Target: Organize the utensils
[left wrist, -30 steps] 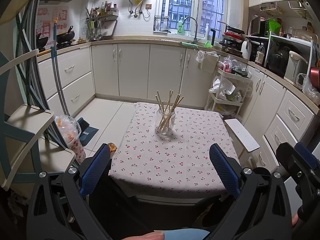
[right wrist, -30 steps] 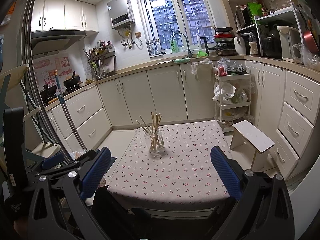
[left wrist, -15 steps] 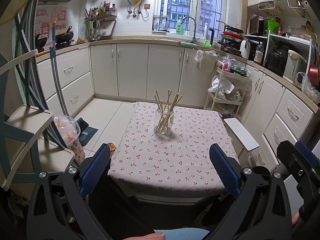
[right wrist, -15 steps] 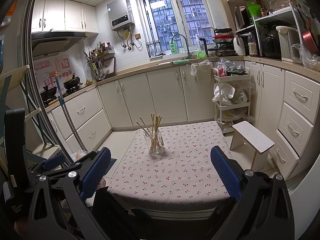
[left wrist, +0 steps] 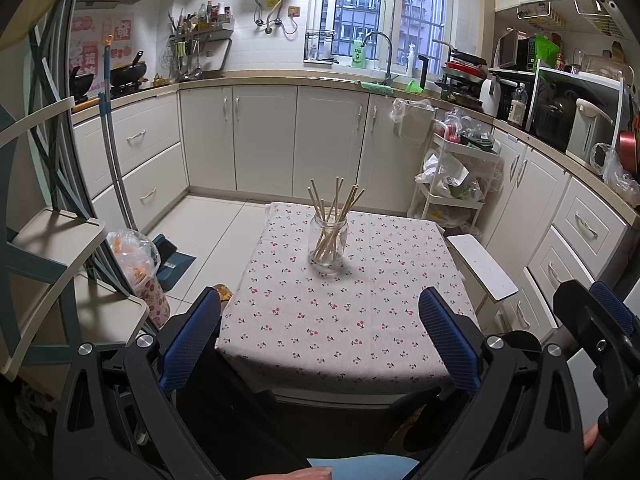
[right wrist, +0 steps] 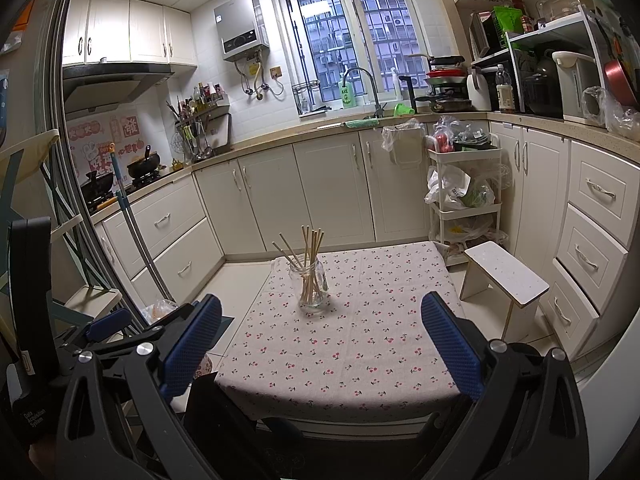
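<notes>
the jar [left wrist: 328,242] of chopsticks [left wrist: 335,216] stands ahead of both wide-open, empty grippers, left [left wrist: 320,340] and right [right wrist: 320,344], sticks near upright; neither gripper looks clearly nearer.

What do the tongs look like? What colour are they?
Both tongs, left tongs and right tongs, have chunky black plastic frames with silver bolts. Each finger wears a long blue pad with a bumpy, dotted surface. A black box beside them has small white lettering.
</notes>
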Available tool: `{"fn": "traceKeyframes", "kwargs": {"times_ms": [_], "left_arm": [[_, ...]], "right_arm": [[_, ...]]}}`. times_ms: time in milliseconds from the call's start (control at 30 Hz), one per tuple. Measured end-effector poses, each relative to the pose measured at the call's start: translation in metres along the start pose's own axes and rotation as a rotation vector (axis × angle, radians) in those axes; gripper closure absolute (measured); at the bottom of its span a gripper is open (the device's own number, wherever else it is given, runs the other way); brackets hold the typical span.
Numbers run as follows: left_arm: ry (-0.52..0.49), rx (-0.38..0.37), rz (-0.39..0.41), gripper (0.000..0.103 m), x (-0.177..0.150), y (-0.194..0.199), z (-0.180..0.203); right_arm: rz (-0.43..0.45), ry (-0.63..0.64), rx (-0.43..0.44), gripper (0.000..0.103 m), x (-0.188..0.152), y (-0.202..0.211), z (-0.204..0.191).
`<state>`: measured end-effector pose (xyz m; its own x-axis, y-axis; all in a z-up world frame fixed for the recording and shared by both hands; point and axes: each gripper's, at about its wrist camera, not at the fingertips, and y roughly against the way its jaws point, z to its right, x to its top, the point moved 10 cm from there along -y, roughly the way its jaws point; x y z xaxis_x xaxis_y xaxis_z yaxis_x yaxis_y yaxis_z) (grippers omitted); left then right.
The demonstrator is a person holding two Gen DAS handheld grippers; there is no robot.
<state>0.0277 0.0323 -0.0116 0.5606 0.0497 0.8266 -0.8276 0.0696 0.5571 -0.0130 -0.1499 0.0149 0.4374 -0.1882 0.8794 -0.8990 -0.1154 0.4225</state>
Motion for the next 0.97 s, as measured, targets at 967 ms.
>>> {"fn": "traceKeyframes", "kwargs": {"times_ms": [967], "left_arm": [[-0.024, -0.028, -0.002, 0.008, -0.0090, -0.0027, 0.0022]], "right_arm": [[0.022, -0.018, -0.008, 0.007, 0.0037, 0.0036, 0.0016]]}}
